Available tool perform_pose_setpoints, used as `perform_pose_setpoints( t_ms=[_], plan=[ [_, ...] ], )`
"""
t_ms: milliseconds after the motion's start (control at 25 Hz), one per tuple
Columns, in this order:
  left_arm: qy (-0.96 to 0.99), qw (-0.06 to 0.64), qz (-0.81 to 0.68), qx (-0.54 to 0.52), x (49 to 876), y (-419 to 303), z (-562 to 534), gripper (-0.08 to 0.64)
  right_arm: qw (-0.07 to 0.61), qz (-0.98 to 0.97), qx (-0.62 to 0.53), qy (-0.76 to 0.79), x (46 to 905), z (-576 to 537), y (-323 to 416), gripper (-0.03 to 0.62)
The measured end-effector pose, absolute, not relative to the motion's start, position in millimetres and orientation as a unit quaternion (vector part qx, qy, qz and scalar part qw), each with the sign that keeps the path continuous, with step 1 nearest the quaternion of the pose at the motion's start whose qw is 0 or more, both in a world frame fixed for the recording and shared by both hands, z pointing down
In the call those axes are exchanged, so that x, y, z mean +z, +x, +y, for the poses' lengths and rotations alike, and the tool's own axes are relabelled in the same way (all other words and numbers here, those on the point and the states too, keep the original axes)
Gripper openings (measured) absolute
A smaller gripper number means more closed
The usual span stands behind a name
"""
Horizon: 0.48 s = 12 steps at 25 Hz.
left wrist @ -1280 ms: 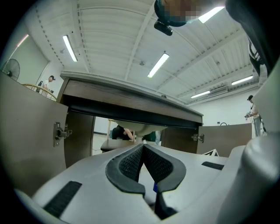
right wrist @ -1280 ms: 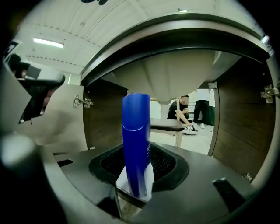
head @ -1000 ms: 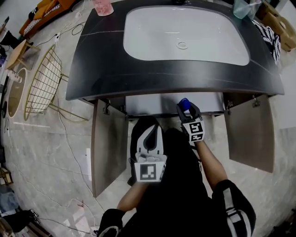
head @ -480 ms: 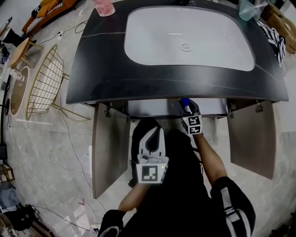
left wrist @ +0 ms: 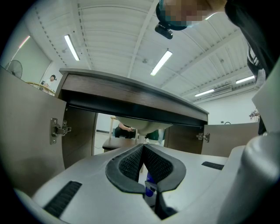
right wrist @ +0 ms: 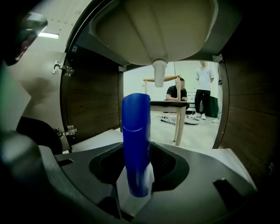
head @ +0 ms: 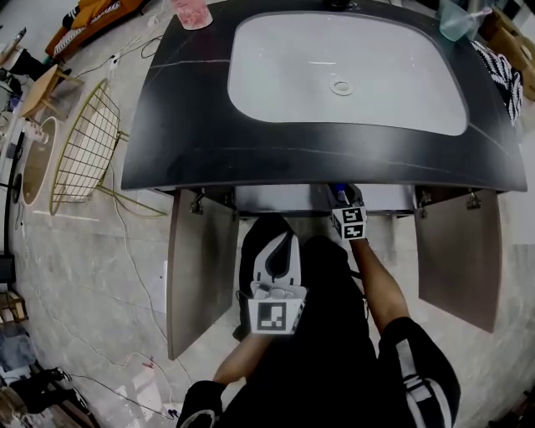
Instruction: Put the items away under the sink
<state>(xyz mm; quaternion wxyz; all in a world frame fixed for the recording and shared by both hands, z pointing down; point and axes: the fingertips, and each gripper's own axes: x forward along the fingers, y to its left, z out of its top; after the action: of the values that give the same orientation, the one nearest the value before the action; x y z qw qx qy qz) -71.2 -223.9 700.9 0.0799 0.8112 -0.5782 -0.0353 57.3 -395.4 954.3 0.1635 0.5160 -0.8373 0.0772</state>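
Dark stone countertop [head: 184, 100], white sink basin [head: 343, 71] set in it, pink cup [head: 191, 12] at its far left corner. Both cabinet doors [head: 196, 267] below stand open. Pale marbled floor [head: 100, 276] with a gold wire basket [head: 79, 150] and loose cables. Right gripper [right wrist: 138, 162]: jaws clamped on an upright blue bottle [right wrist: 136, 144], inside the cabinet mouth beneath the drain pipe [right wrist: 160, 72]. Left gripper [left wrist: 143, 151]: pads pressed together, nothing held, low before the opening.
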Motion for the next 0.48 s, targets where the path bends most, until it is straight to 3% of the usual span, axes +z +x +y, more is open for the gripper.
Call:
perform_pose_setpoints(
  t_ms=[480],
  plan=[
    [0.81, 0.083, -0.579, -0.029, 706.2, -68.0, -228.3, 0.015, 0.175, -0.834, 0.098, 0.514, 983.6, -390.0, 63.9, 0.157]
  ],
)
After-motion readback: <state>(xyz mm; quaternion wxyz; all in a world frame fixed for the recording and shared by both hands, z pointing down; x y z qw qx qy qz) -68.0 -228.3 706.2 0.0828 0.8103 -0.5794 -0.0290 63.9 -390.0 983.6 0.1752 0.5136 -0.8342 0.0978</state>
